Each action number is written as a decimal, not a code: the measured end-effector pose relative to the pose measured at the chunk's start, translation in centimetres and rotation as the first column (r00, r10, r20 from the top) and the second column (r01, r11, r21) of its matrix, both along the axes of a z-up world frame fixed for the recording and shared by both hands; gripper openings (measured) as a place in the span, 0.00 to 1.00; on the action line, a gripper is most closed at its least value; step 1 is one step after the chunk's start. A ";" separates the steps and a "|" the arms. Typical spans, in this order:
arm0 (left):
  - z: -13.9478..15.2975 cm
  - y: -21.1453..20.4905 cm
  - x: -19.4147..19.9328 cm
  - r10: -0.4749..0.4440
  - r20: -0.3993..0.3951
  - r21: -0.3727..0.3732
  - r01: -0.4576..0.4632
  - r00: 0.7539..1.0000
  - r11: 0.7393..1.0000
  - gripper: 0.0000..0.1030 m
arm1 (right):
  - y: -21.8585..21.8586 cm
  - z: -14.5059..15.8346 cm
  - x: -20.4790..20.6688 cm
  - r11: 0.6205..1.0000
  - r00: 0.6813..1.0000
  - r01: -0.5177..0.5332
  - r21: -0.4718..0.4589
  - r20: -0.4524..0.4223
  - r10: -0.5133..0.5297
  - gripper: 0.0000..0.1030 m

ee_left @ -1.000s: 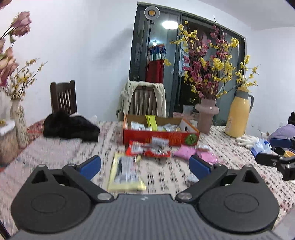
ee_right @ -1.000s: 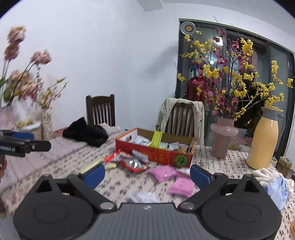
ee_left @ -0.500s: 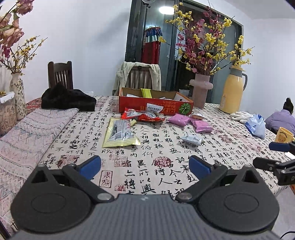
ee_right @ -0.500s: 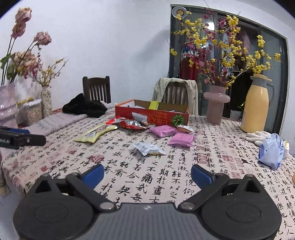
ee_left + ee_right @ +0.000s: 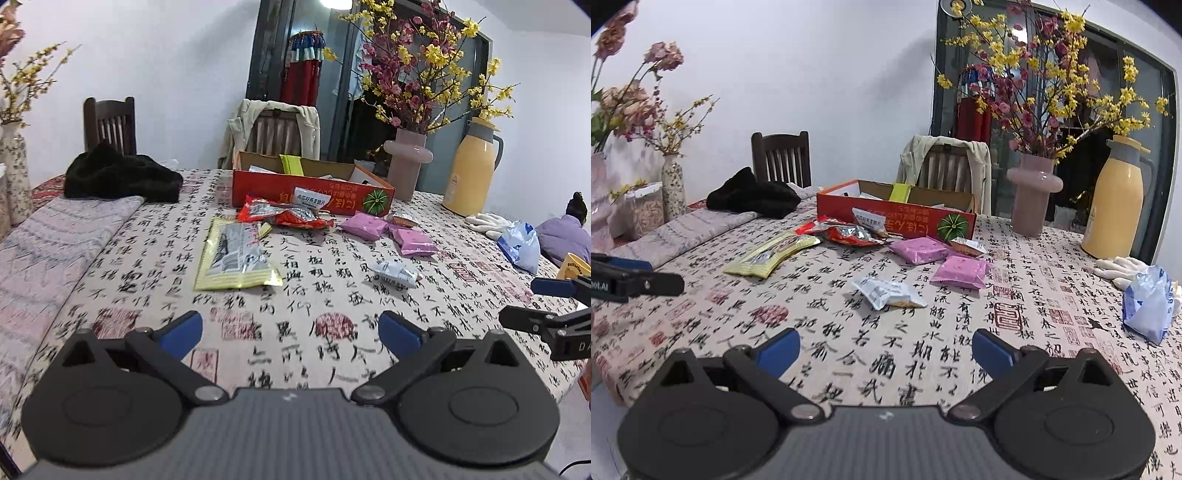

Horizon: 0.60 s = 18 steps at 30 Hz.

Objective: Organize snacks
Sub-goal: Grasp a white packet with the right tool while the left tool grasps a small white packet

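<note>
**Both claws wide and empty over a tabletop strewn with snacks**

In the left wrist view, a black garment (image 5: 122,179) lies at the left of the frame by a dark chair (image 5: 109,123). Below centre, the left claw (image 5: 290,332) is spread wide with nothing between its blue fingertips (image 5: 181,332), hovering over the calligraphy-print tabletop (image 5: 314,347). Above it lies a yellow snack packet (image 5: 236,254), then a red packet (image 5: 284,216) touching the front of the red box (image 5: 314,194) at upper centre, which holds more snacks. Right of these lie two pink packets (image 5: 413,242) and, nearer, a small white packet (image 5: 395,273). A pink vase (image 5: 406,166) and yellow thermos (image 5: 471,170) stand further right, with a blue bag (image 5: 521,245) near the edge.

In the right wrist view, the right claw (image 5: 885,352) is equally wide and empty, lower centre, with the white packet just above it.
</note>
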<state>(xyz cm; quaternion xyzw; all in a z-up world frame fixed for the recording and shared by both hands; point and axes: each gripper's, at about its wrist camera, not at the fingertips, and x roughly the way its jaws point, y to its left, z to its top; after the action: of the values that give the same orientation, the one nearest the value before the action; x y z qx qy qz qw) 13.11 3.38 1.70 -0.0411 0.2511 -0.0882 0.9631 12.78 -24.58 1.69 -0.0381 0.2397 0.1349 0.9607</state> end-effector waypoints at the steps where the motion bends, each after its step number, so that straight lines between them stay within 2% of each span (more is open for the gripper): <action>1: 0.0 0.0 0.5 -0.003 0.000 -0.003 0.003 1.000 1.000 1.00 | -0.1 0.0 0.6 1.000 1.000 0.002 0.010 -0.011 -0.002 0.96; 4: -0.1 0.1 2.3 -0.003 -0.012 -0.019 0.003 1.000 1.000 1.00 | 0.0 -0.2 3.1 0.999 0.997 0.014 0.049 -0.073 -0.011 0.94; 6: -0.3 0.4 3.8 0.003 -0.038 -0.023 -0.004 0.999 1.000 1.00 | 0.3 -0.6 5.0 0.997 0.992 0.034 0.064 -0.127 -0.025 0.89; 12: -1.1 2.3 7.6 0.009 -0.078 -0.042 -0.013 0.997 0.999 1.00 | 1.6 -1.9 10.9 0.986 0.968 0.073 0.147 -0.250 -0.035 0.87; 15: -1.1 3.1 9.5 0.017 -0.091 -0.055 -0.022 0.996 0.998 1.00 | 3.0 -2.6 13.8 0.985 0.954 0.095 0.143 -0.295 -0.050 0.87; 18: -0.9 3.3 11.4 0.024 -0.091 -0.025 -0.026 0.996 0.999 1.00 | 4.6 -3.3 16.9 0.986 0.943 0.111 0.125 -0.326 -0.064 0.85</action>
<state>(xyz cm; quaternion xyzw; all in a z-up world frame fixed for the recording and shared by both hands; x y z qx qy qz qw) 24.49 6.69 0.82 -0.0609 0.2929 -0.0775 0.9510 29.65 -20.02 -1.62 0.0634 0.3841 0.1131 0.9141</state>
